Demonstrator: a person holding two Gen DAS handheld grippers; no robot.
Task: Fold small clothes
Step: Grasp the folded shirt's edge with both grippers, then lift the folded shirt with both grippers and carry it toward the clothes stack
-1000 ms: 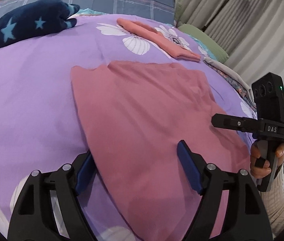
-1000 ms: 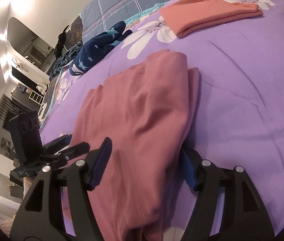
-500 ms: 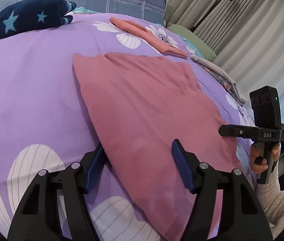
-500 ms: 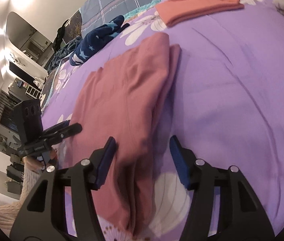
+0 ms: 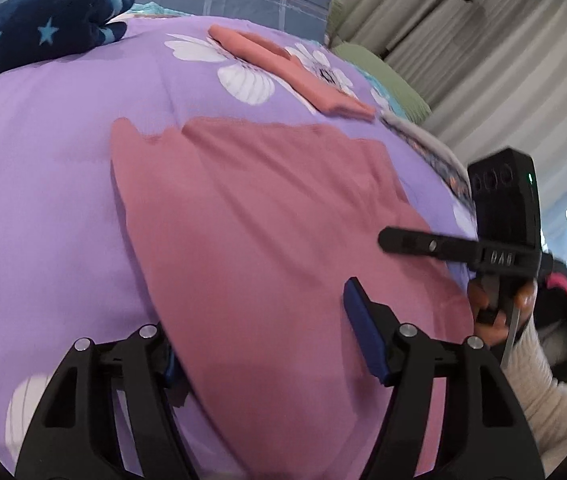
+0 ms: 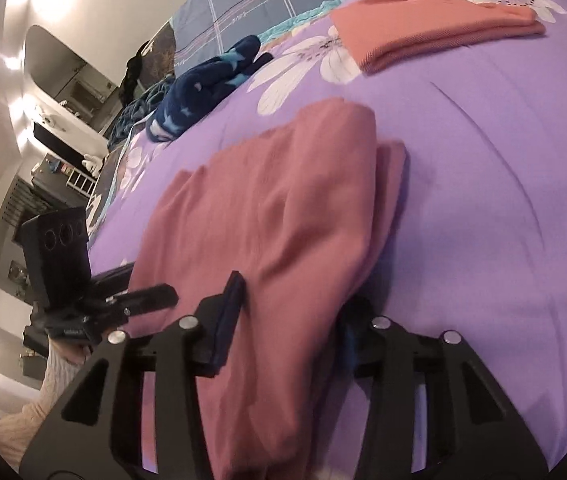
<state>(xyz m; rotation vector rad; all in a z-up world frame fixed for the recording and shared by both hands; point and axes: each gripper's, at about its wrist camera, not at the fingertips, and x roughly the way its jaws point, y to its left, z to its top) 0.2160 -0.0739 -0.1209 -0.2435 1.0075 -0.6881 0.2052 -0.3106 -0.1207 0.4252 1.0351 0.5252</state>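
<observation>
Grippers (image 5: 267, 344) (image 6: 287, 320) tilt down astride pink garment (image 5: 267, 224) (right jaws closing, left parted).

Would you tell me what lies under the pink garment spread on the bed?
The pink garment lies on the purple floral bedcover, which shows all around it. Whatever sits beneath its middle is covered and cannot be seen.

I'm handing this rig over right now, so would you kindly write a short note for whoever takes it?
Left tongs: open, straddling the near edge of the dusty-pink garment spread on the purple floral bedspread.
Right tongs: closing around the same garment's near right edge.
Done: a folded salmon-orange garment lies at the far end of the bed.
Left: fold the pink garment; a dark blue star-patterned garment lies unfolded.
</observation>
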